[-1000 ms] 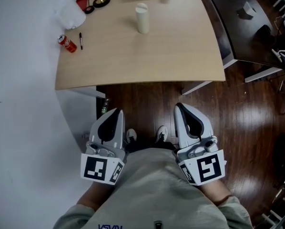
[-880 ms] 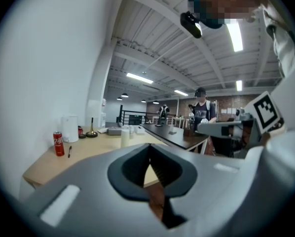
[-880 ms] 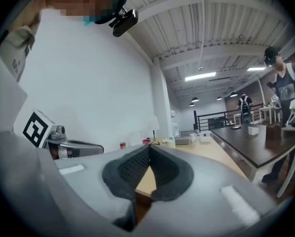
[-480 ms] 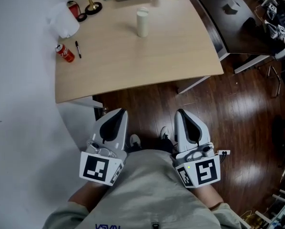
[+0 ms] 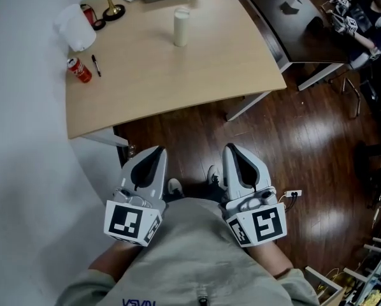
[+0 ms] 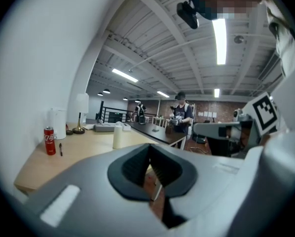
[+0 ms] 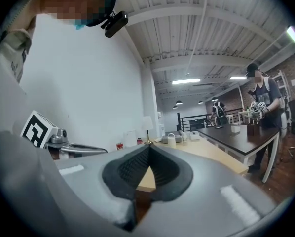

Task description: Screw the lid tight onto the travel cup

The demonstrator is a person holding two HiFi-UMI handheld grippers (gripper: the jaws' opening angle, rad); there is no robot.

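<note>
Travel cup [image 5: 181, 27] was found standing upright toward the far side of the table [image 5: 178, 88], well apart from both tools. Whether its lid was seated could not be told from so far off. A red can [image 5: 79, 70] and a pen [image 5: 95, 65] lay near the table's left edge, clear of the cup.

Over the last second the table and cup had been carried up and to the left in the head view, while the tools were kept where they were. This was judged to be a shift of stance, not a reach, so the screwing had not been started and an approach to the table was still needed.

The left tool [image 5: 153, 153] and right tool [image 5: 234, 150] were held low against the torso, side by side over the dark wooden floor [image 5: 292, 145], pointed toward the table. Each was fully closed, with nothing gripped.
</note>
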